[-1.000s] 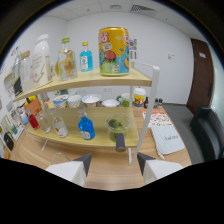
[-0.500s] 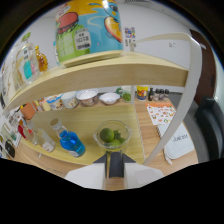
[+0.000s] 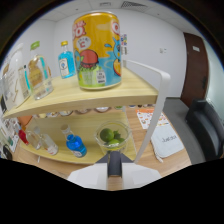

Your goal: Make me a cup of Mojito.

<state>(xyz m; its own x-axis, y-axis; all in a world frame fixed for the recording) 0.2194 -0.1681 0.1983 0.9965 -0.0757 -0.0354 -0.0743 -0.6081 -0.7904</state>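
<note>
Tongs (image 3: 114,172) — lime bowl (image 3: 112,137) just ahead

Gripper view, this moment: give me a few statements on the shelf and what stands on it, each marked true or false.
1. A yellow can stands on the top shelf. True.
2. The bowl of limes sits on the top shelf beside the can. False: it is on the lower shelf, just ahead of the gripper.
3. A bottle of blue liquid lies on the lower shelf beside the bowl. True.
4. The gripper is shut on the can. False: the can is well beyond the fingers, which hold nothing.
5. Clear bottles stand on the top shelf beside the can. True.
</note>
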